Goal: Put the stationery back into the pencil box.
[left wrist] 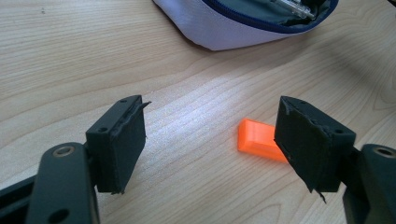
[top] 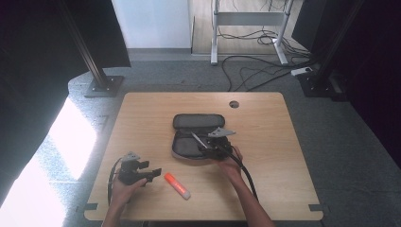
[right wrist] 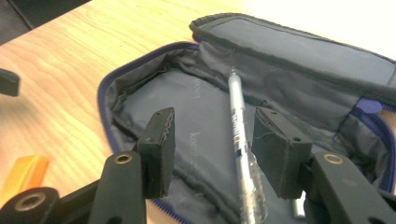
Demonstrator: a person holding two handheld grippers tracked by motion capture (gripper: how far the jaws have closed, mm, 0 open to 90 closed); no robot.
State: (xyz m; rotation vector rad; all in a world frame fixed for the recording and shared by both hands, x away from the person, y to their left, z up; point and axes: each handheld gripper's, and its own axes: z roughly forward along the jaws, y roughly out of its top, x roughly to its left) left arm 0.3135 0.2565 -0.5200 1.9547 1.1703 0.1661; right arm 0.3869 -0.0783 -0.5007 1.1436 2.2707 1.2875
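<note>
One clear silver-tipped pen (right wrist: 239, 140) is already lying inside the open grey zip pencil case (top: 196, 124) at centre frame, the right gripper (right wrist: 212, 154) hovering there, fingers apart. The orange glue stick (top: 177, 185) is waiting on the worktop (top: 142, 118) at lower left, by the left gripper (left wrist: 210, 140), also spread open.

A light wooden table (top: 265, 179) has a round cable hole (top: 233, 104) near its far edge. Beyond it, on the grey carpeted floor (top: 359, 156), black cables (top: 255, 71) trail around a white desk frame (top: 248, 19) (its feet rest on the carpet). Dark curtains (top: 28, 61) hang at both sides.
</note>
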